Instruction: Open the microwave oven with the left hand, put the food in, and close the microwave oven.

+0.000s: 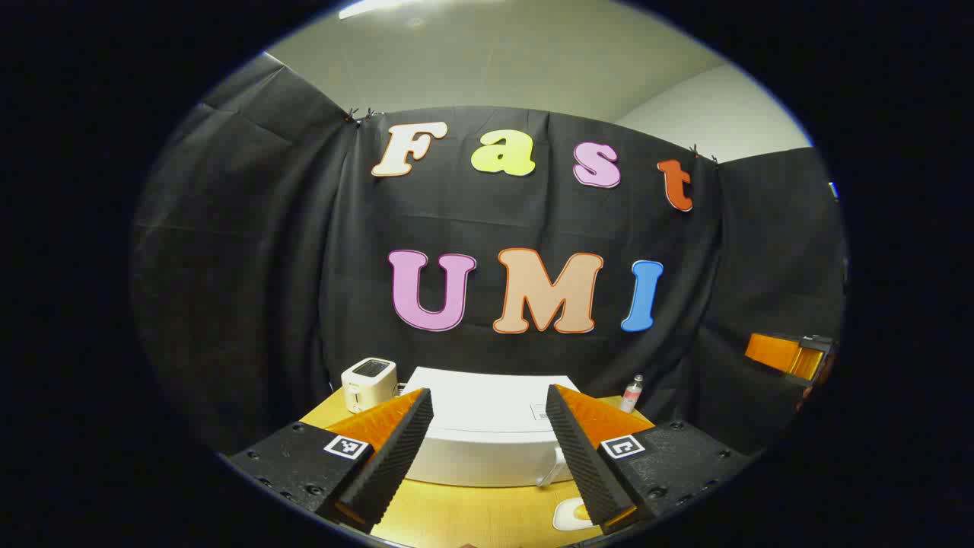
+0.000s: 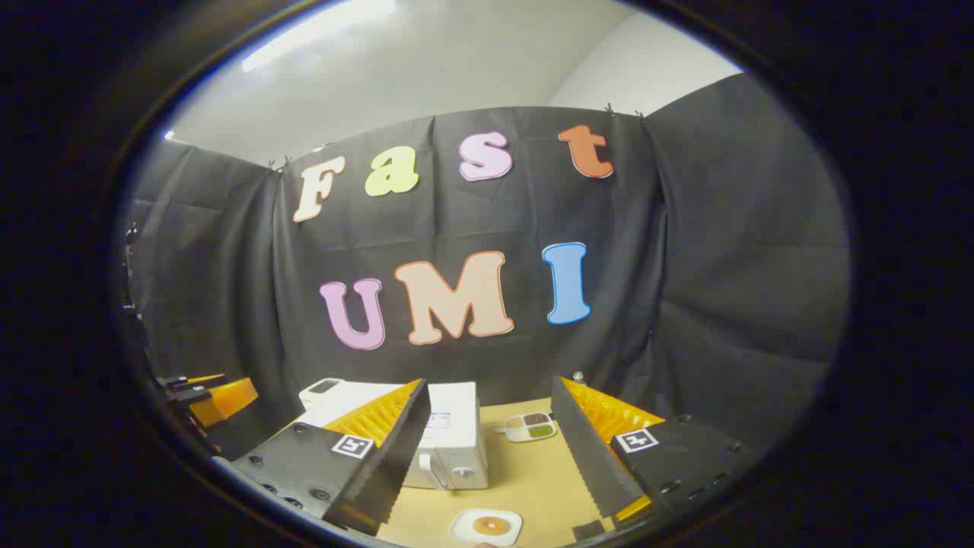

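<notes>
White microwave oven [image 1: 487,434] shut, mid-desk [image 1: 472,517], between and beyond the left gripper [image 1: 487,449], jaws wide apart, empty. Right gripper [image 2: 487,457] likewise spread, gripping nothing. Food plate [image 2: 485,525] in front of the oven on the desk. Risks: slipping off the slim door handle [image 1: 554,466], shoving the oven backwards, sweeping the plate with the opening door. Toaster [image 1: 369,383] and bottle [image 1: 632,393] plain from the left gripper view; sectioned tray [image 2: 530,427] from the right gripper view.

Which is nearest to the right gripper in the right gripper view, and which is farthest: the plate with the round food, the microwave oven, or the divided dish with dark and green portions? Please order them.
1. The plate with the round food, low on the table just ahead of the right gripper.
2. The microwave oven, behind the left finger.
3. The divided dish, farther back, mid-table.
</notes>
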`<state>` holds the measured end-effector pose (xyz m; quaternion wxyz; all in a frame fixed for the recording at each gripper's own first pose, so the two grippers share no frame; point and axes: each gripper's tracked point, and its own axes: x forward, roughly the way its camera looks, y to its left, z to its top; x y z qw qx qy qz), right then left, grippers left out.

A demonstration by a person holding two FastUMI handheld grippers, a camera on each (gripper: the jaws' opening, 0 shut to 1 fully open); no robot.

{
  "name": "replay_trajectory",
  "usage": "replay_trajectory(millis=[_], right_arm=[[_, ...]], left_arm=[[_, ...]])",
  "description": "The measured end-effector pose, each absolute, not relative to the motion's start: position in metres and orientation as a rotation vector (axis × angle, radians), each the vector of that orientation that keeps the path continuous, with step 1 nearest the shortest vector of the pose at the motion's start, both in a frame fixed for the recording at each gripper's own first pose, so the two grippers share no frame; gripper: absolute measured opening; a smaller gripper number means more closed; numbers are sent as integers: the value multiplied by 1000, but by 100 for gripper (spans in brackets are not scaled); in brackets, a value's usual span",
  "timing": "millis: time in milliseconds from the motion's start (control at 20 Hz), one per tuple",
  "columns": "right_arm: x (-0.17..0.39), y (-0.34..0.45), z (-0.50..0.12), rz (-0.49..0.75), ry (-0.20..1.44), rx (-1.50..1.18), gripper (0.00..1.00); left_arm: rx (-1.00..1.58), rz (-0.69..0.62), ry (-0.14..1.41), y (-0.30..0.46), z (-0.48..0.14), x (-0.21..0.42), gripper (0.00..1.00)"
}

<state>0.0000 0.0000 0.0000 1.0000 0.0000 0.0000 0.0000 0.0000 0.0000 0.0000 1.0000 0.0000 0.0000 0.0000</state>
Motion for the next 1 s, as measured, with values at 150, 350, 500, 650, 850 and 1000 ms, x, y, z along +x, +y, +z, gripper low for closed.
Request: replay_trajectory(millis=[150,350,500,650,850,1000], right_arm=[[-3,-1,-6,-8,23,-23,92],[1,-14,-11,-19,32,-40,92],[7,-27,-20,-27,45,-43,92],[13,-38,-34,-26,74,-46,92],[18,-46,-45,-9,99,-33,92],[21,-53,-50,-7,105,-28,92]], left_arm=[[-41,-7,31,-5,-10,2,95],[-71,5,70,-9,-22,1,95],[-71,12,78,-14,-26,3,92],[-57,27,71,-17,-27,3,95],[-55,39,93,-24,-41,6,95],[-59,36,125,-31,-60,10,95]])
